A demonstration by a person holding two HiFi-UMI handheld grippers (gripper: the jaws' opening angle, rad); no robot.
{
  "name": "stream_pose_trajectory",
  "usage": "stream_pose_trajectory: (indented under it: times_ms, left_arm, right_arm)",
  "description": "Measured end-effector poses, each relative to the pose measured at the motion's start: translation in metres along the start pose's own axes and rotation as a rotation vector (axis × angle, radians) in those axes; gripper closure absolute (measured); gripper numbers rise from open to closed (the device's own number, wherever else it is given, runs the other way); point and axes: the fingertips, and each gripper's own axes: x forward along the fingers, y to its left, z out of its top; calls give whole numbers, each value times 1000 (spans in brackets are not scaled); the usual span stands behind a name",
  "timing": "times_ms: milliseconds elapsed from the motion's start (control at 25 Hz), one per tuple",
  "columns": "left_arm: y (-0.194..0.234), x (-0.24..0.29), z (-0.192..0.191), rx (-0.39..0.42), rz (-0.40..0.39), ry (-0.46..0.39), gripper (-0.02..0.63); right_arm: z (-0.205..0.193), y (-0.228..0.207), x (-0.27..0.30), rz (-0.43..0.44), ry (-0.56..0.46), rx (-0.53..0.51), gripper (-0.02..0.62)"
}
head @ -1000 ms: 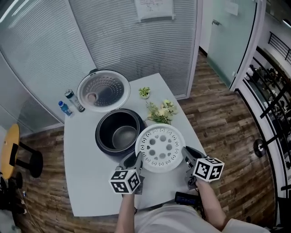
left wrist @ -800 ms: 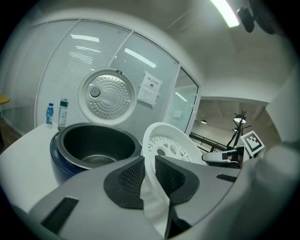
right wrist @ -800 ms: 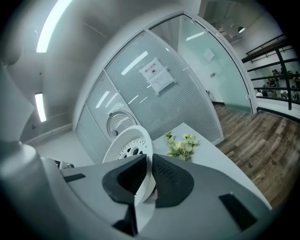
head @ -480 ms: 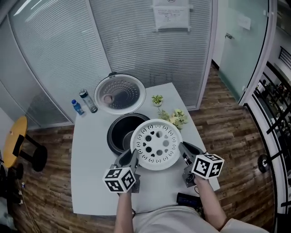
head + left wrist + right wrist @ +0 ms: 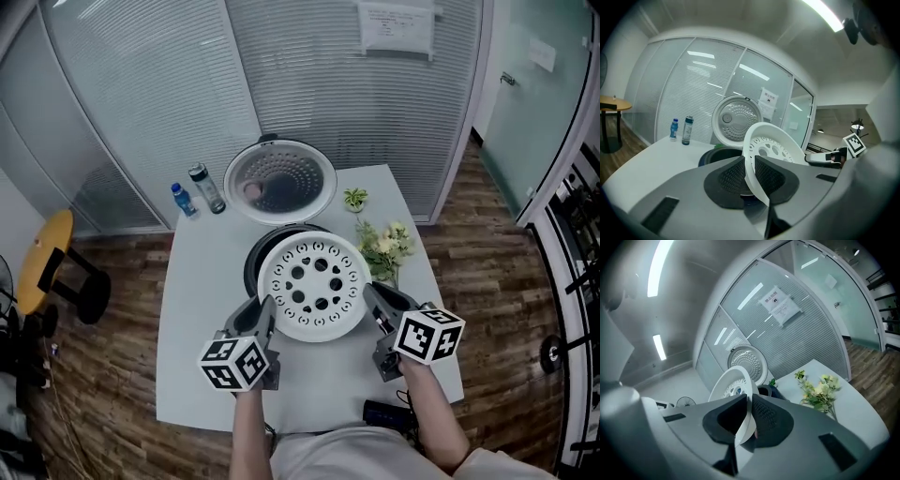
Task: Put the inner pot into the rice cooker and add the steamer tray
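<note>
A white round steamer tray (image 5: 316,285) with holes hangs in the air over the black rice cooker (image 5: 262,253), covering most of its opening. My left gripper (image 5: 264,314) is shut on the tray's near-left rim (image 5: 751,176). My right gripper (image 5: 371,303) is shut on the near-right rim (image 5: 746,423). The cooker's lid (image 5: 280,181) stands open behind it, also seen as a ribbed disc (image 5: 735,119) in the left gripper view. The inner pot is hidden under the tray.
Two bottles (image 5: 199,192) stand at the white table's (image 5: 197,328) back left. A small plant (image 5: 354,198) and a flower bunch (image 5: 389,246) lie right of the cooker. A dark phone (image 5: 384,412) rests at the near edge. A yellow stool (image 5: 42,262) stands left on the floor.
Both grippers have carried the tray up and away from the near table edge, from beside the cooker's right front to above its opening.
</note>
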Motion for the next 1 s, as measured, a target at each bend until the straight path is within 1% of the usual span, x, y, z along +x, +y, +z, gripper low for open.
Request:
stream_pose_trajectory:
  times_ms: [160, 360, 560, 800, 1000]
  left_arm:
    - [23, 1, -2, -31, 13, 20, 537]
    - [47, 6, 3, -59, 8, 30, 538]
    - [64, 15, 16, -64, -15, 34, 538]
    - [78, 31, 26, -70, -38, 32, 540]
    - [88, 44, 24, -84, -48, 29, 540]
  right_arm:
    - [-7, 6, 21, 1, 37, 10, 549]
    - [-8, 16, 44, -13, 52, 3, 549]
    - [-2, 22, 64, -30, 54, -7, 549]
    - [4, 20, 84, -55, 62, -26, 548]
    - [4, 14, 98, -66, 70, -39, 548]
